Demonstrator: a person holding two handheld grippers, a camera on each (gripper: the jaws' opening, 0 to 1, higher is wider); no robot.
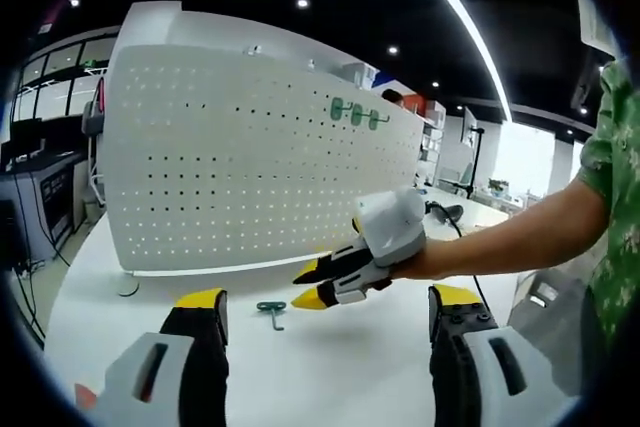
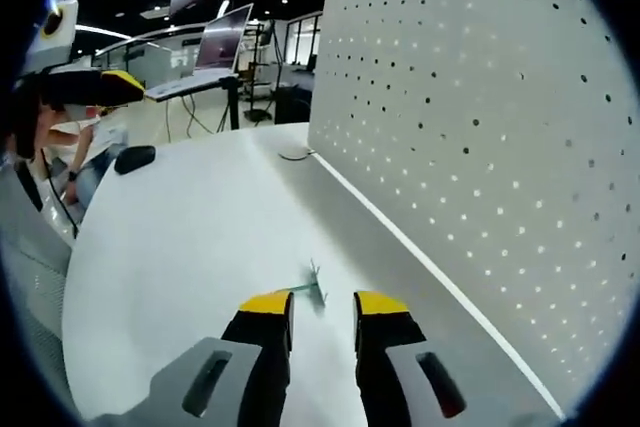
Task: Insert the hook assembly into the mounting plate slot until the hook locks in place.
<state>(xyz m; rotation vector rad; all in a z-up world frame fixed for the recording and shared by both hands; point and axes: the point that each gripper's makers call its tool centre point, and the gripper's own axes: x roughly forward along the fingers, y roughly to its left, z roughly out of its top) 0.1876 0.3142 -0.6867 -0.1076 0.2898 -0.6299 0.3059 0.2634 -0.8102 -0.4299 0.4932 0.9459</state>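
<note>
A small green hook [image 1: 272, 312] lies flat on the white table [image 1: 150, 287] in front of the upright white pegboard [image 1: 250, 167]. In the left gripper view my right gripper [image 1: 310, 285], held by a person's hand, hovers low just right of the hook, its yellow-tipped jaws apart. The right gripper view has the hook [image 2: 315, 292] on the table [image 2: 180, 247] just ahead of my open right gripper [image 2: 322, 304], outside the jaws. My left gripper [image 1: 328, 299] stands wide open and holds nothing, nearer than the hook; it also appears as the left gripper [image 2: 90, 87] at the upper left.
Three green hooks [image 1: 355, 114] hang high on the pegboard [image 2: 480, 147]. A black mouse [image 2: 135, 158] and a thin cable [image 2: 295, 155] lie on the table farther along. The person's arm [image 1: 520, 242] reaches in from the right. Desks and monitors stand beyond.
</note>
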